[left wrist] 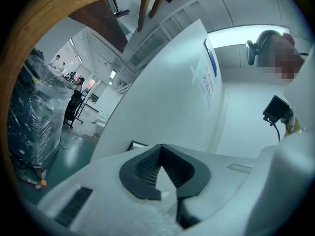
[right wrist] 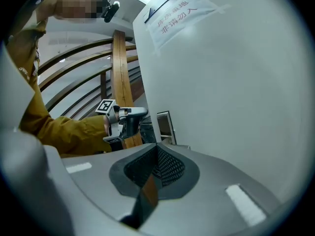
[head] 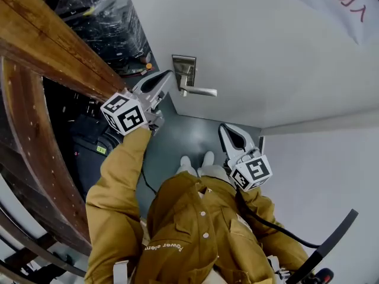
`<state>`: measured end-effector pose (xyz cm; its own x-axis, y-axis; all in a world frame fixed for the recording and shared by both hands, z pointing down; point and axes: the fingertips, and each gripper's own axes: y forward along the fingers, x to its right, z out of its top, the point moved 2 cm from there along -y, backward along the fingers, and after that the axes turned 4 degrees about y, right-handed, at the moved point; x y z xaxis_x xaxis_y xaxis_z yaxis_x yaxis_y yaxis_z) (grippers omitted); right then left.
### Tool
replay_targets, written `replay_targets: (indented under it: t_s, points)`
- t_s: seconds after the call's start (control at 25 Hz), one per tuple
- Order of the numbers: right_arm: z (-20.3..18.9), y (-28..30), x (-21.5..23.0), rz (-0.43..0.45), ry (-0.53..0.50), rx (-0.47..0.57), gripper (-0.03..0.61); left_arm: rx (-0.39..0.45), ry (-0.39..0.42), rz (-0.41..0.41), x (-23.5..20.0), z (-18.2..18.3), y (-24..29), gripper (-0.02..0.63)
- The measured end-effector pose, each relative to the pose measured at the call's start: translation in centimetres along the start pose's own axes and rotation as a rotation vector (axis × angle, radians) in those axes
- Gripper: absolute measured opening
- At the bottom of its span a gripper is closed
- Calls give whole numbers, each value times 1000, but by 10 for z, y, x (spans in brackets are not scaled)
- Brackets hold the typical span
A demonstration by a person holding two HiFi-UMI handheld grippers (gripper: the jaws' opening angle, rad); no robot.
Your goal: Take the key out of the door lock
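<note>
Mustard sleeve (head: 115, 182), left claw (head: 166, 78) beside silver lock plate (head: 184, 65), lever handle (head: 202, 91)

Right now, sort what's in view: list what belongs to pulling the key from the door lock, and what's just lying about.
For the job:
- lock plate on the door
- lever handle
- left gripper, shut, close to the plate
- right gripper, shut, held back
- the key itself cannot be made out

Lying about:
- wooden beam
- plastic-wrapped stack
- paper notice
</note>
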<state>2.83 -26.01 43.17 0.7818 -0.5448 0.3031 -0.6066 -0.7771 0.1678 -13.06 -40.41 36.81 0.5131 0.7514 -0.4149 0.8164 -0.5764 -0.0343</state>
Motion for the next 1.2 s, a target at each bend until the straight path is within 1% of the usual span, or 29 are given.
replay_targets:
  t_s: [0.16, 0.32, 0.76, 0.92, 1.04, 1.2]
  points:
    - [2, 6, -1, 15, -5, 10, 8, -1, 64, -27, 0, 28, 15, -3]
    - [1, 10, -3, 26, -7, 4, 8, 8, 102, -4, -8, 41, 24, -3]
    - [5, 15, 0, 31, -24, -4, 6, -6, 76, 49, -29, 46, 41, -3]
    - [2, 20, 5, 17, -37, -16, 7, -3, 53, 46, -28, 47, 42, -3]
    - [0, 36, 12, -5, -50, -4, 6, 0, 45, 43, -29, 48, 42, -3]
    - [-17, 68, 17, 35, 1, -9, 8, 3, 39, 48, -30, 47, 42, -3]
